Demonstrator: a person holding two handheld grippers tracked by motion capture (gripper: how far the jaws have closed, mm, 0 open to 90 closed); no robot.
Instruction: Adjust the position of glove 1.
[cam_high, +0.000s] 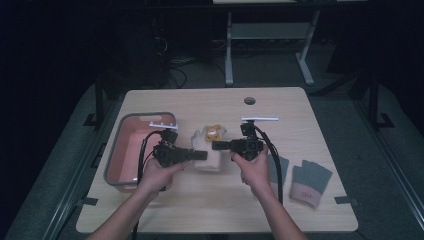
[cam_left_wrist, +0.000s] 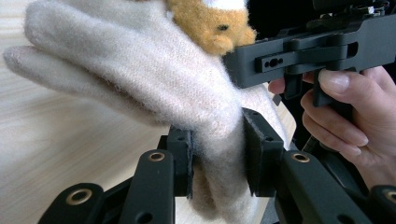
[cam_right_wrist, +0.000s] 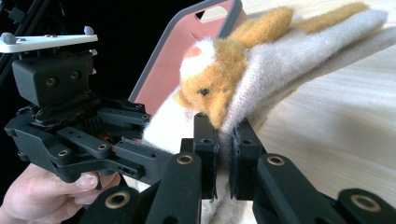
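Observation:
A fluffy cream glove (cam_high: 207, 152) with an orange plush animal (cam_high: 215, 133) sewn on it hangs just above the middle of the table (cam_high: 215, 200), held between both grippers. My left gripper (cam_high: 201, 155) reaches in from the left and is shut on the glove; in the left gripper view its pads pinch a thick fold of the glove (cam_left_wrist: 154, 79) below the animal (cam_left_wrist: 210, 23). From the right, my right gripper (cam_high: 216, 145) is shut on the glove too. In the right gripper view its pads (cam_right_wrist: 205, 154) clamp the glove's edge (cam_right_wrist: 289, 60) right under the animal (cam_right_wrist: 210, 79).
A pink basin with a grey rim (cam_high: 116, 150) stands at the table's left, close behind my left hand; it also appears in the right gripper view (cam_right_wrist: 168, 60). Two grey gloves with pink cuffs (cam_high: 311, 182) (cam_high: 278, 169) lie at the front right.

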